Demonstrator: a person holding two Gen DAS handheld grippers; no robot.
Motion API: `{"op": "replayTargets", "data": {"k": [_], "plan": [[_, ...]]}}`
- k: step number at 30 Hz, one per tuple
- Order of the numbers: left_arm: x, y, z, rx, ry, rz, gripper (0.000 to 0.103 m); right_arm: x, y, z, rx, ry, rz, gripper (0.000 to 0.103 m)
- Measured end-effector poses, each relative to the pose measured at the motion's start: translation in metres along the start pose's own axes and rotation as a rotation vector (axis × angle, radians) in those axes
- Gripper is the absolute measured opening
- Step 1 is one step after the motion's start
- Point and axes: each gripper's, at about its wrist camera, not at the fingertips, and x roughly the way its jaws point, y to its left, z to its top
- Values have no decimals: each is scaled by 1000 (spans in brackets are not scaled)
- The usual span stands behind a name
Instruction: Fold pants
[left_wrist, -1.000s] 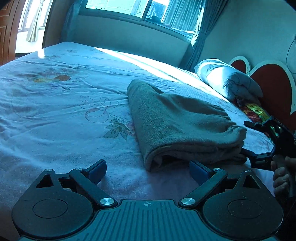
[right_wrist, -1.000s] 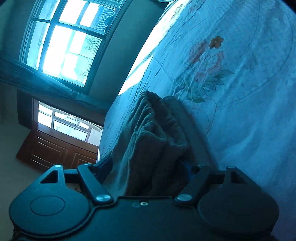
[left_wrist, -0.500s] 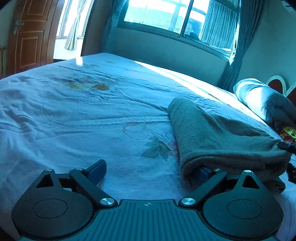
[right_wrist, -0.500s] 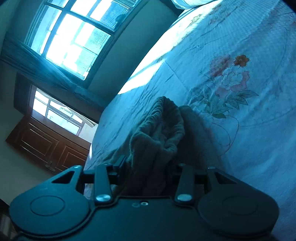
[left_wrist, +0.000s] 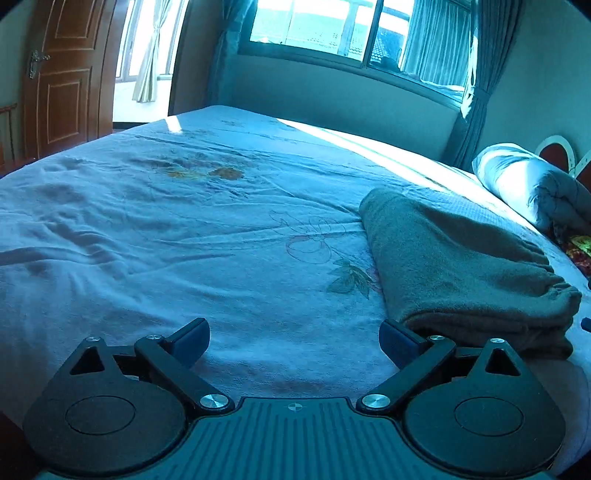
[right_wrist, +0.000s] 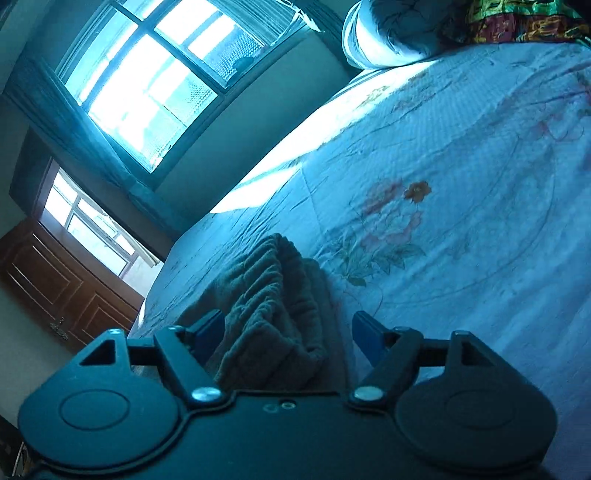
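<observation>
The grey-green pants (left_wrist: 454, 266) lie folded in a thick bundle on the bed, at the right of the left wrist view. My left gripper (left_wrist: 293, 338) is open and empty, low over the bedspread just left of the bundle's near corner. In the right wrist view the gathered waistband end of the pants (right_wrist: 273, 302) sits between the spread jaws of my right gripper (right_wrist: 288, 332), which is open; the cloth is not pinched.
The bed is covered by a light blue flowered bedspread (left_wrist: 184, 236). A rolled pillow (left_wrist: 532, 184) and a colourful cloth (right_wrist: 524, 22) lie by the headboard. A window (left_wrist: 332, 26) and a wooden door (left_wrist: 62, 74) stand beyond the bed.
My right gripper closed on the waistband half a second ago and has now opened, letting the pants go. My left gripper has swung left, away from the bundle.
</observation>
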Motion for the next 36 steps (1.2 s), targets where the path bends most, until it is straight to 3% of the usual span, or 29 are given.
{"op": "replayTargets", "data": {"k": [3,6,14,24,26,30,36], "plan": [[5,3,16,-53,-14,-37,98,-2,10,11,-46,-50,38,70],[22,-10,42,-88,-39,-88,98,10,31,19,-86,-22,102,70],[67,-50,77,-26,-9,-92,98,42,100,20,-404,-12,13,70],[95,-55,83,-3,33,-94,98,72,138,14,-578,38,-34,82],[101,-56,87,6,37,-88,98,83,146,13,-641,62,-82,81],[123,-68,106,71,49,-57,98,117,160,12,-745,130,-165,62],[167,-86,127,129,76,-40,98,154,160,23,-752,146,-213,61]]}}
